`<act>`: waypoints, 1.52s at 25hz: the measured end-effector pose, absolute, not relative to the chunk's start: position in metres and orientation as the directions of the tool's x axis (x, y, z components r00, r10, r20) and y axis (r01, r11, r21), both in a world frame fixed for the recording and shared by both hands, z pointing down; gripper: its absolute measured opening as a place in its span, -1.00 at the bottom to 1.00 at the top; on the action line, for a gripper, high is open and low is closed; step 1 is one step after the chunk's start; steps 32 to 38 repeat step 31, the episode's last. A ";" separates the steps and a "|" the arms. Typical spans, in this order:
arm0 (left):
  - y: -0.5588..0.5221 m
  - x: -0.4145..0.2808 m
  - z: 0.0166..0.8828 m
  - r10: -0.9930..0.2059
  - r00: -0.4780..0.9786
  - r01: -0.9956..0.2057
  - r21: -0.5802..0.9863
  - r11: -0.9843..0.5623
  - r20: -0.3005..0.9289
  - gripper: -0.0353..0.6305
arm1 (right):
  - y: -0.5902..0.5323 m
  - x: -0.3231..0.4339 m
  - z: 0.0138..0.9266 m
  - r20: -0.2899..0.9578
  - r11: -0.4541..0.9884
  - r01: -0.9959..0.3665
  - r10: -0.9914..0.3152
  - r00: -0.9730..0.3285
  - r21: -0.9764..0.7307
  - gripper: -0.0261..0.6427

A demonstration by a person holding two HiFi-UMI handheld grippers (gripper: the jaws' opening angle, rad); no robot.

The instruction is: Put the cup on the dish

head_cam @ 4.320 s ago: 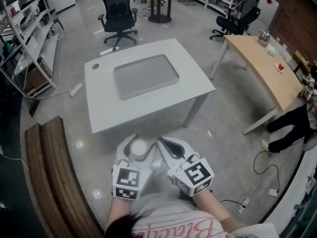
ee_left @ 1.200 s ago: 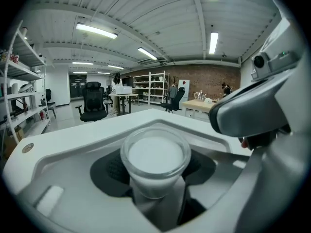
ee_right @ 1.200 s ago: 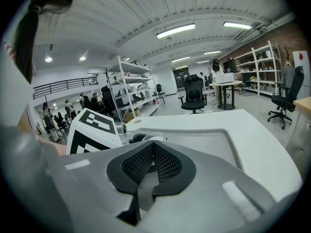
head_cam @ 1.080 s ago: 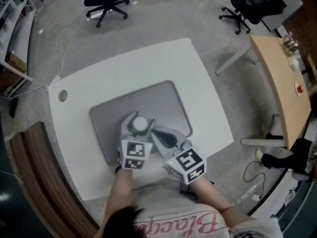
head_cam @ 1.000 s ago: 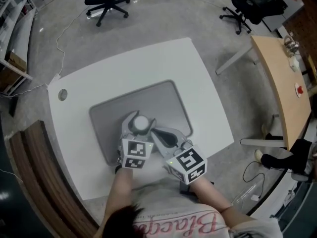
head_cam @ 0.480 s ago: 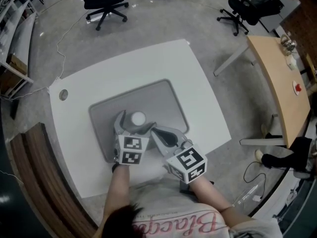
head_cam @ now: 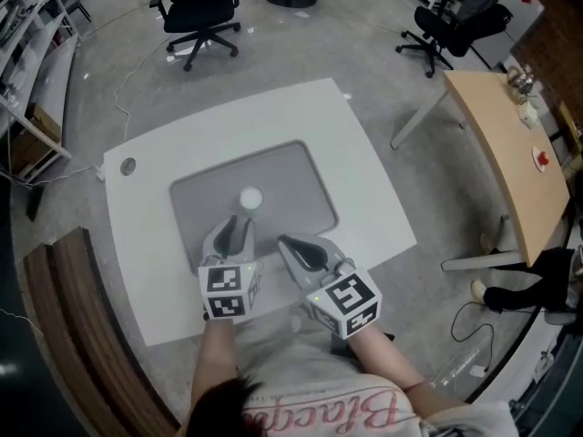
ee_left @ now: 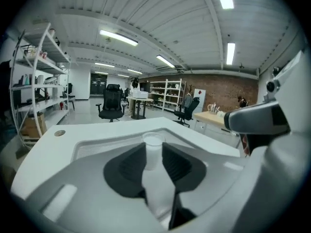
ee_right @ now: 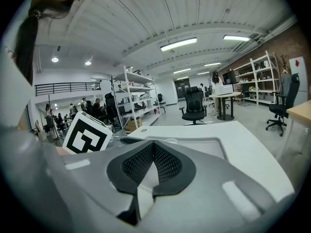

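Observation:
A small white cup point(head_cam: 250, 198) stands upright on the grey dish point(head_cam: 296, 176), a shallow tray on the white table. My left gripper point(head_cam: 239, 229) sits just behind the cup on the near side and does not touch it. Its jaws are closing with nothing between them. In the left gripper view the cup point(ee_left: 153, 147) shows through the narrow gap beyond the tips. My right gripper point(head_cam: 284, 242) hovers over the dish's near edge, shut and empty. In the right gripper view the cup's rim point(ee_right: 170, 141) peeks over the pads.
The white table point(head_cam: 360, 153) has a round cable hole point(head_cam: 127, 165) at its far left corner. A wooden bench point(head_cam: 73, 335) runs along the left. A black office chair point(head_cam: 200, 12) stands beyond the table, and a wooden desk point(head_cam: 496, 116) to the right.
The left gripper opened, let go of the cup and drew back toward me, its jaws narrowing again. The cup stays on the dish. The right gripper has hardly moved.

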State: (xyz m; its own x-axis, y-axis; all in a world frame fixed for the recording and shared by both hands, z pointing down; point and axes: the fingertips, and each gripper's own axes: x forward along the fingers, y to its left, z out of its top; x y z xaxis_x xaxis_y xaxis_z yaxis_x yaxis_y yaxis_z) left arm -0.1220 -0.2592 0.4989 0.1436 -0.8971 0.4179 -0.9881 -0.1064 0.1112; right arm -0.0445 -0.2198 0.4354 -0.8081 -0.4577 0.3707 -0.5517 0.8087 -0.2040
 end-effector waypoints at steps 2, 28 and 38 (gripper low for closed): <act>-0.252 -0.118 0.488 -0.913 0.147 -0.986 0.131 -0.104 0.381 -0.90 | -0.214 -0.041 0.429 0.343 0.809 -0.554 -0.474 -0.811 -0.194 -0.92; -0.156 -0.075 0.417 -0.953 0.202 -0.979 0.048 -0.197 0.226 -0.90 | -0.137 -0.016 0.381 0.168 0.829 -0.545 -0.524 -0.835 -0.127 -0.92; -0.149 -0.073 0.411 -0.955 0.202 -0.979 0.046 -0.197 0.219 -0.90 | -0.130 -0.015 0.380 0.166 0.835 -0.538 -0.517 -0.840 -0.120 -0.92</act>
